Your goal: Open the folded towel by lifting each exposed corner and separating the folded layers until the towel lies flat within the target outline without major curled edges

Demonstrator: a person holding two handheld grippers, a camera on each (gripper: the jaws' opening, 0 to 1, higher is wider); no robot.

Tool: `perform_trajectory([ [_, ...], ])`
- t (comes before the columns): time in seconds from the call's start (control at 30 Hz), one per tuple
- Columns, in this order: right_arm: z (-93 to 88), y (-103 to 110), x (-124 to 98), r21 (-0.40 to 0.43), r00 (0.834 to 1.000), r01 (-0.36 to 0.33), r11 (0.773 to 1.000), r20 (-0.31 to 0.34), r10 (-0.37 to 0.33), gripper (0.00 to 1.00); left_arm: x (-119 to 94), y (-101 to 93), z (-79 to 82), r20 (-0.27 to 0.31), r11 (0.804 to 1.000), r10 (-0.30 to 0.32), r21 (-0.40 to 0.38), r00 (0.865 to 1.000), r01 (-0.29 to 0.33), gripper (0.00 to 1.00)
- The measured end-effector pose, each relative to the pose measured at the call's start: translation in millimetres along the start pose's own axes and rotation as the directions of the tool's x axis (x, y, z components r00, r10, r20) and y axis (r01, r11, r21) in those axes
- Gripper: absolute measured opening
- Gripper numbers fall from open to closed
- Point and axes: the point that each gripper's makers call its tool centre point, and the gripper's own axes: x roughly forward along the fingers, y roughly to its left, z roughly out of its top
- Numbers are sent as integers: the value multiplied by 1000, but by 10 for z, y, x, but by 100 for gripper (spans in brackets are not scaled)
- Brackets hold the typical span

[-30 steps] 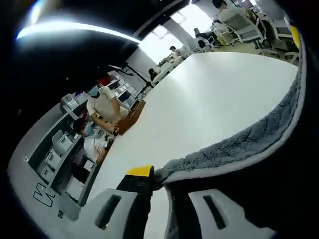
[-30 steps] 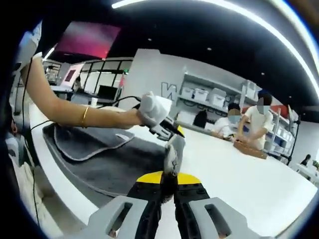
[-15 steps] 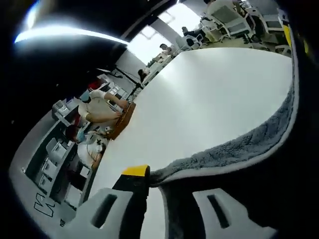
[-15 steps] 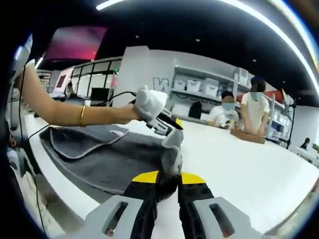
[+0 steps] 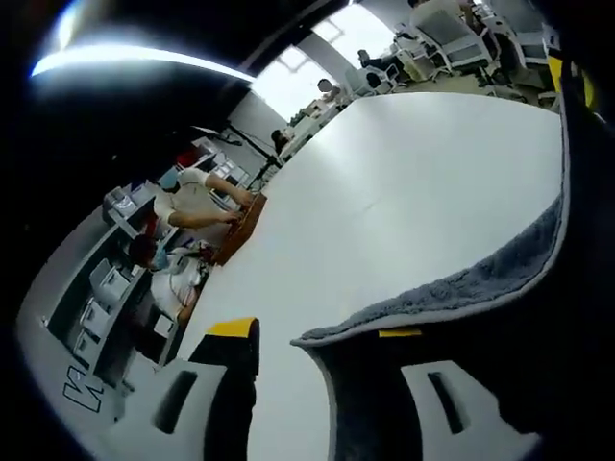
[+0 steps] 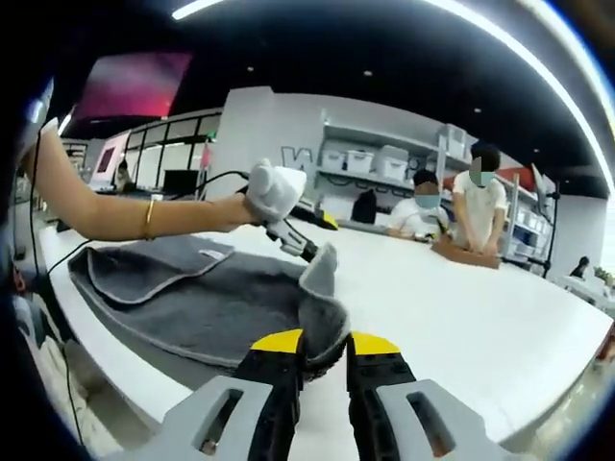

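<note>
- Right gripper view, bottom centre: the right gripper (image 6: 324, 348) is seen with its two yellow-tipped jaws spread a little apart; the near edge of the grey towel (image 6: 207, 305) lies in the gap between them, and whether it is pinched cannot be told.
- The towel is spread over the near left part of the white table (image 6: 480, 317), with a folded upper layer at the left of the frame bearing a small pale label.
- Just beyond the jaws, one corner of the towel is held raised in a peak at frame centre by the left gripper (image 6: 309, 252), which enters from the left; its jaws are closed on that corner.
- The left gripper is held by a white-gloved hand (image 6: 271, 190); the bare forearm behind it carries a thin bracelet (image 6: 148, 218).
- Further back, at the right of the frame, two people (image 6: 452, 206) stand at the far edge of the table beside a brown board; shelves with white boxes (image 6: 370, 158) line the wall behind them.
- Left gripper view, bottom of frame: the left gripper (image 5: 312, 331) is seen with one yellow-tipped jaw at lower left and the other largely covered by the towel (image 5: 461, 288), only a yellow sliver of its tip showing under the fabric.
- The towel's edge curves from bottom centre up the right side of the frame, its dark underside occupying the lower right.
- Beyond it, the bare table (image 5: 384, 192) stretches to the upper right; people (image 5: 187, 206) and shelves appear tilted at the left.
</note>
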Motion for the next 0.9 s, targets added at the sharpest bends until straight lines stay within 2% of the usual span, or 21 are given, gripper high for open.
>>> perform_trajectory([
  [0.17, 40, -88, -44, -10, 1000, 25, 1000, 4, -25, 9, 31, -4, 113, -19, 998, -10, 61, 1000, 11, 40],
  [0.3, 74, -117, -60, -18, 999, 31, 999, 13, -31, 8, 73, 21, 174, -25, 997, -4, 81, 1000, 6, 41],
  [0.4, 75, -123, -59, -19, 999, 31, 999, 14, -31, 8, 90, -6, 181, -28, 996, -18, 89, 999, 21, 40],
  [0.53, 91, -99, -47, -31, 999, 23, 999, 24, -22, 4, 101, 19, 153, -43, 995, 1, 95, 999, 3, 36],
  [0.67, 131, 2, -7, -67, 999, -17, 998, 34, 19, 0, 107, 58, 133, -35, 999, 10, 44, 999, -9, 34],
  [0.8, 81, -6, 52, -72, 1000, -24, 997, 19, 25, 0, 167, 73, 47, -40, 1000, 6, -23, 999, -6, 29],
  [0.9, 42, -13, 78, -75, 1000, -25, 997, 2, 25, 0, 199, 27, 8, -27, 996, -18, -88, 999, 15, 19],
])
